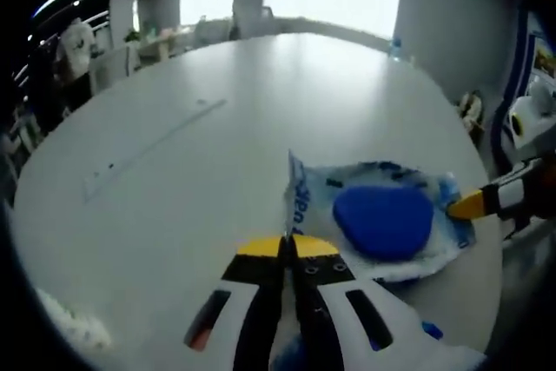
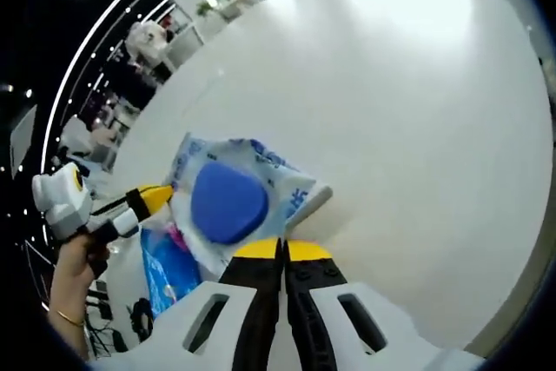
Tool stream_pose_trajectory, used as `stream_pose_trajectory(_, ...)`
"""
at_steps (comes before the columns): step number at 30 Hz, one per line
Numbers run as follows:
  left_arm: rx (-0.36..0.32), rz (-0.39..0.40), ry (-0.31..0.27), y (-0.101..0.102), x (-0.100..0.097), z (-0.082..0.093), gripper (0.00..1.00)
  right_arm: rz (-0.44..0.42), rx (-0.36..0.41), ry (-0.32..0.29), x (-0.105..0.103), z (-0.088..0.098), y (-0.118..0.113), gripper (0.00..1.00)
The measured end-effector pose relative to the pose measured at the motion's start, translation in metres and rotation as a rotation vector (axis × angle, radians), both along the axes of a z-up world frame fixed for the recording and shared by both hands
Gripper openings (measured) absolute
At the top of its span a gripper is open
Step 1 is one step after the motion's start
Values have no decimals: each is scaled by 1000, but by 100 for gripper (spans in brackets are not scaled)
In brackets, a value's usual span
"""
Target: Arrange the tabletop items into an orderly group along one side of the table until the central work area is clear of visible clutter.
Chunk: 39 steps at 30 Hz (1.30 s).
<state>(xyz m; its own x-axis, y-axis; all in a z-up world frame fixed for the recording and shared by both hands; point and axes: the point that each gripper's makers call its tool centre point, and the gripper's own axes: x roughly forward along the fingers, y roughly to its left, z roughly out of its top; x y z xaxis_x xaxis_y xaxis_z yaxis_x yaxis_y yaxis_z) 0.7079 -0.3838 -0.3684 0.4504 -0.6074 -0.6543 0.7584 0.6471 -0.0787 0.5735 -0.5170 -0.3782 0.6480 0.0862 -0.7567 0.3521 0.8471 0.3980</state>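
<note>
A clear plastic packet with blue print and a blue oval pad inside [image 1: 382,219] [image 2: 228,202] hangs between both grippers near the edge of the white table [image 1: 261,102] [image 2: 417,110]. My left gripper [image 1: 287,246] is shut on the packet's near left edge. In the right gripper view it reaches in from the left [image 2: 156,198], held by a hand [image 2: 74,275]. My right gripper [image 2: 282,250] is shut on the packet's opposite edge. It enters the left gripper view from the right, its yellow tip [image 1: 469,206] at the packet's rim.
A second blue packet [image 2: 169,271] and a pink scrap [image 2: 178,236] lie under the held packet. A clear ruler [image 1: 148,149] lies on the table's left side, and something white and crumpled [image 1: 74,323] sits near the front left edge. Chairs and desks stand beyond the table.
</note>
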Motion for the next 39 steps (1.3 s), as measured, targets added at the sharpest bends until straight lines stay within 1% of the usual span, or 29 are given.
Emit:
stream_pose_trajectory(2, -8, 14, -7, 1, 2, 5, 0, 26, -27, -17, 4, 4, -1, 1)
stream_pose_trajectory(5, -12, 32, -24, 4, 3, 14, 0, 42, -46, -30, 10, 10, -2, 1)
stream_pose_trajectory(9, -21, 68, -29, 13, 4, 22, 0, 88, -102, -69, 27, 27, -7, 1)
stream_pose_trajectory(10, -22, 72, -30, 14, 4, 23, 0, 91, -104, -72, 29, 28, -6, 1)
stream_pose_trajectory(11, -21, 85, -38, 17, 5, 25, 0, 110, -110, -84, 35, 32, -5, 1)
stream_pose_trajectory(13, -22, 106, -53, 23, 5, 31, 0, 128, -109, -106, 42, 35, -4, 1)
stream_pose_trajectory(16, -59, 125, -95, 26, 7, 45, 0, 153, -131, -122, 48, 37, -3, 1)
stream_pose_trajectory(19, -49, 145, -108, 34, 6, 52, 0, 174, -137, -142, 55, 40, 1, 1)
stream_pose_trajectory(22, -41, 169, -113, 42, 5, 56, 0, 191, -132, -157, 63, 43, 4, 1)
stream_pose_trajectory(25, -49, 195, -120, 49, 3, 59, 0, 207, -127, -182, 73, 46, 6, 1)
stream_pose_trajectory(28, -49, 237, -121, 61, 0, 58, 0, 240, -108, -220, 84, 50, 13, 1)
stream_pose_trajectory(29, -53, 252, -118, 64, 0, 58, 0, 241, -102, -227, 87, 51, 14, 1)
stream_pose_trajectory(30, -63, 271, -112, 68, -1, 58, 0, 262, -105, -238, 91, 52, 17, 1)
stream_pose_trajectory(32, -75, 288, -114, 72, -2, 59, 0, 271, -108, -245, 96, 54, 19, 1)
stream_pose_trajectory(37, -101, 359, -127, 87, -1, 63, 0, 347, -145, -269, 115, 63, 32, 1)
stream_pose_trajectory(39, -121, 395, -123, 93, -1, 64, 0, 391, -179, -276, 124, 68, 38, 1)
